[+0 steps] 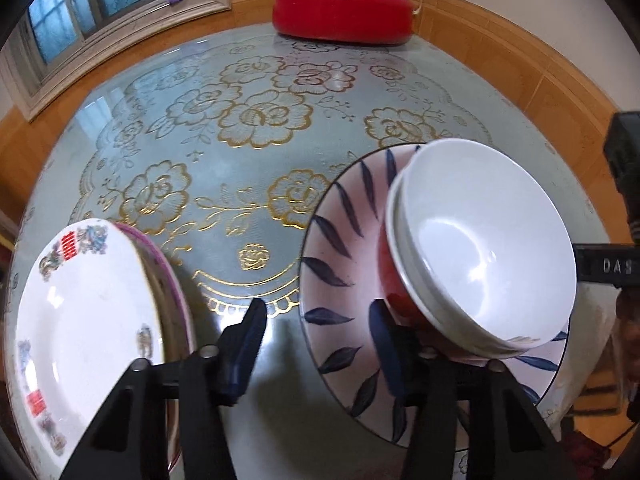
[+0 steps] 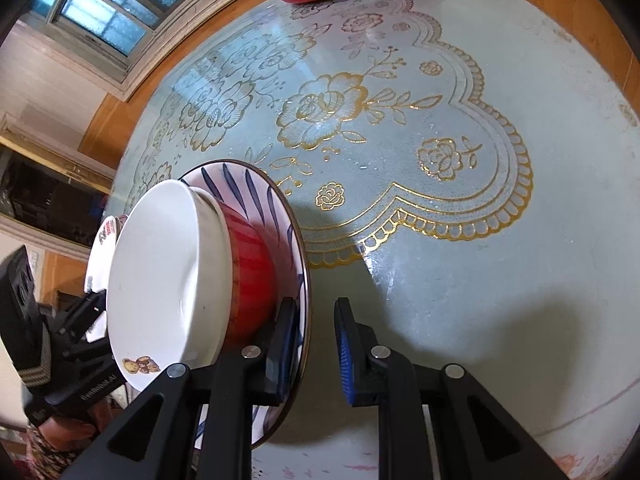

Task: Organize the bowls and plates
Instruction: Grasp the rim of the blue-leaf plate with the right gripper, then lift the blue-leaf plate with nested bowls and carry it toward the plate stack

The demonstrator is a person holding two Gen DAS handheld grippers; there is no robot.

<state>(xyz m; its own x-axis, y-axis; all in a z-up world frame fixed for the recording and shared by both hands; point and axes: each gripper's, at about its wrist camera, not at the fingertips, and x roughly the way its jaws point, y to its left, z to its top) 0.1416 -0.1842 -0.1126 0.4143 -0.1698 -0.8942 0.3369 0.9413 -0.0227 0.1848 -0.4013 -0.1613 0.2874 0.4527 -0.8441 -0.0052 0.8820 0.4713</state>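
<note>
A blue-leaf plate [image 1: 340, 240] lies on the table at right and carries a red bowl [image 1: 390, 292] with nested white bowls [image 1: 480, 248] in it. My left gripper [image 1: 320, 344] is open, its right finger over this plate's near rim beside the red bowl. A stack of white patterned plates [image 1: 80, 312] lies at the left. In the right wrist view, the leaf plate [image 2: 298, 248], red bowl [image 2: 248, 268] and white bowls [image 2: 160, 280] sit at left. My right gripper [image 2: 316, 344] is open, with its left finger above the plate's rim and its right finger outside it.
A red lidded electric pan [image 1: 344, 12] stands at the table's far edge. The table wears a blue-grey cloth with gold flowers [image 1: 256, 120]. A window [image 1: 80, 0] is at the back left. The cloth also shows in the right wrist view [image 2: 440, 160].
</note>
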